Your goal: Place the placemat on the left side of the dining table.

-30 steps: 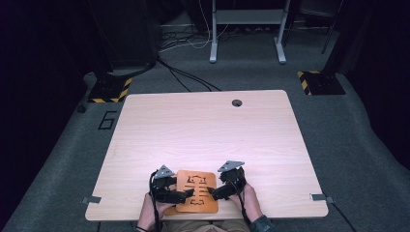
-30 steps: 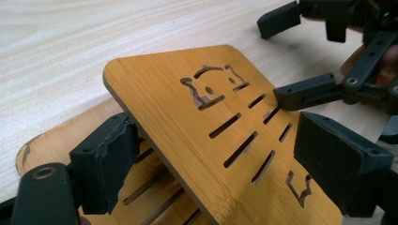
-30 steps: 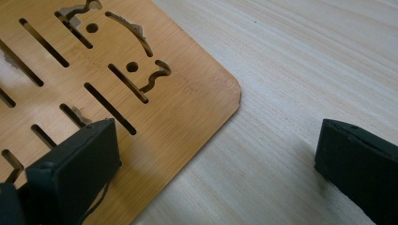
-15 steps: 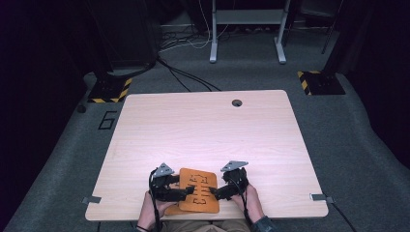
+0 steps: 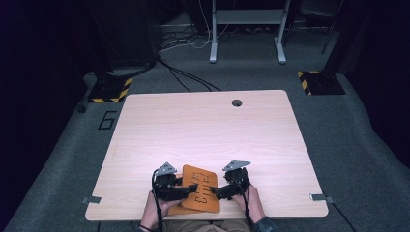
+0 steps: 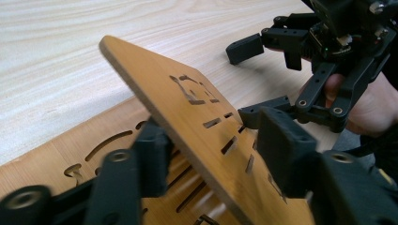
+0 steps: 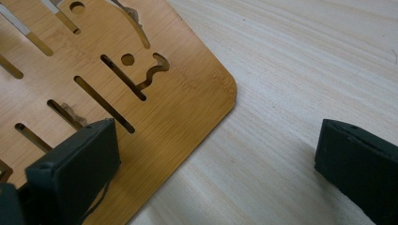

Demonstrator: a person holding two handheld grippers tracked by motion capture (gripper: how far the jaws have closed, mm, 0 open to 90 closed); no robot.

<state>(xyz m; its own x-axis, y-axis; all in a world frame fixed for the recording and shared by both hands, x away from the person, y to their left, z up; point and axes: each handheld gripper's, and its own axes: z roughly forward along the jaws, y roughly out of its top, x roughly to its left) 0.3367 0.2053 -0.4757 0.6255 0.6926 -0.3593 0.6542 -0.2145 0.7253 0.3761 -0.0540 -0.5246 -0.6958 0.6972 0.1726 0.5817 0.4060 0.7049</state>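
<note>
The left gripper's (image 6: 211, 164) fingers (image 6: 152, 161) had just been closing around the upper slotted bamboo board (image 6: 202, 117), one pad beneath it, one above, lifting its edge off the lower board (image 6: 61, 154). The right gripper's (image 7: 225, 159) fingers (image 7: 77, 164) stood wide apart, holding nothing. Both boards sat at six o'clock on the wooden table (image 5: 203, 130).

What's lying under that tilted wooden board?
Under the tilted board lies a second slotted board, flat on the table. The upper board and left tool cover its middle.
</note>
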